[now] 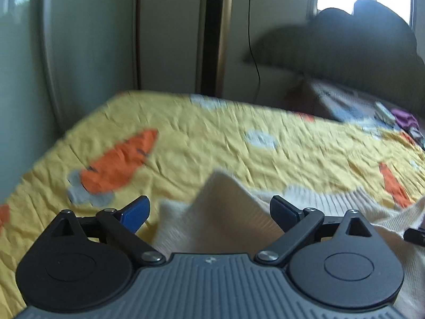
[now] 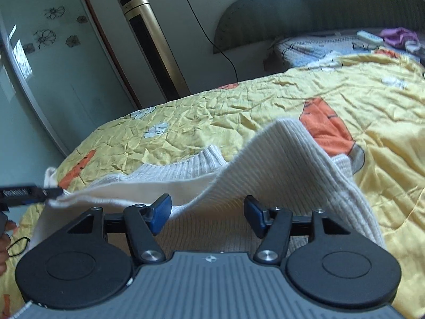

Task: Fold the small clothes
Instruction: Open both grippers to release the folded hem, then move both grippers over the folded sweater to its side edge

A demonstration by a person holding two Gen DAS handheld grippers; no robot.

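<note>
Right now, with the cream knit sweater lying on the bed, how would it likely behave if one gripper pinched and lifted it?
The cream knit sweater is probably floppy: it lies in soft humps and folds over the yellow bedspread. Its ribbed knit looks thick, so it likely grips well and carries some weight. Lifted at one point, it would probably drape and drag rather than hold shape.

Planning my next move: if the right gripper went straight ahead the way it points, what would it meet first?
Most likely the raised fold of the cream sweater, which stands between and just ahead of the right gripper's open jaws; depth is uncertain.
</note>
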